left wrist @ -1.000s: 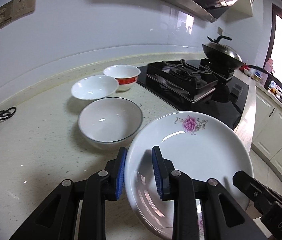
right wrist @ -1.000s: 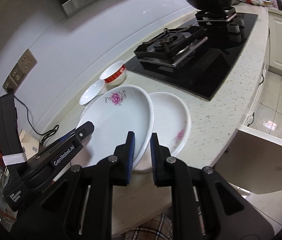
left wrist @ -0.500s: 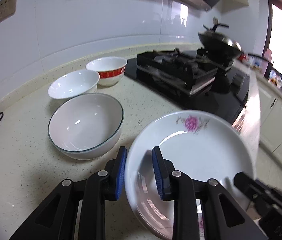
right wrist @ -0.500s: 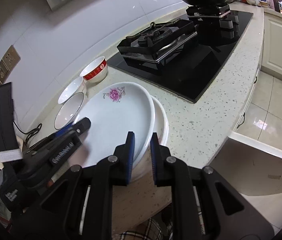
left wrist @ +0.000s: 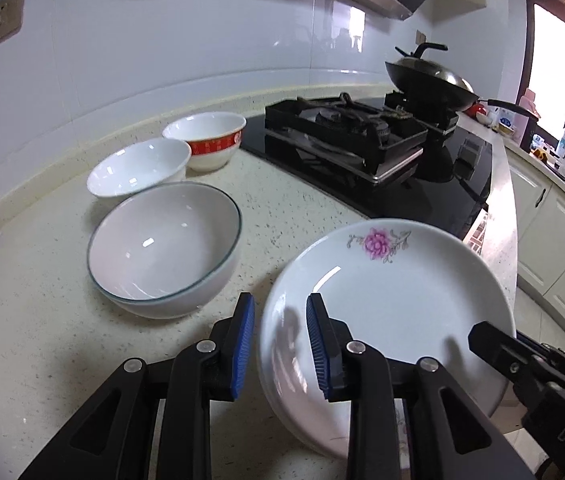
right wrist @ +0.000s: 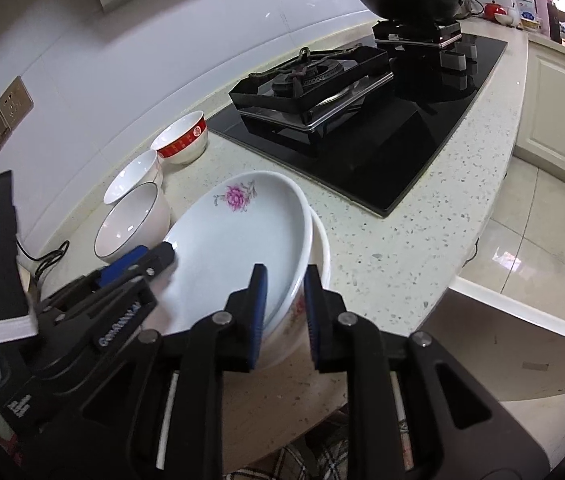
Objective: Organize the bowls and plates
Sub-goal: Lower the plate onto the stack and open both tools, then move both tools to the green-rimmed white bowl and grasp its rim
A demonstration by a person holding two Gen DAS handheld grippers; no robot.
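Speckled pale countertop [left wrist: 34,312] runs beneath both grippers, with a black gas hob [left wrist: 346,136] and a wok [left wrist: 430,80] far ahead of the jaws. Largest of the dishes, the flowered plate [left wrist: 386,292] sits stacked on a second plate [right wrist: 320,248]. The left gripper [left wrist: 278,344] straddles its near left rim, jaws narrow, with a slim gap showing at the outer pad. The right gripper [right wrist: 282,316] straddles the stack's near right rim, and its jaws are opening, with both rims between them. Ahead and left of the left jaws stands a green-rimmed bowl [left wrist: 162,248], beyond it a plain white bowl [left wrist: 138,168], then a red-banded bowl [left wrist: 210,140].
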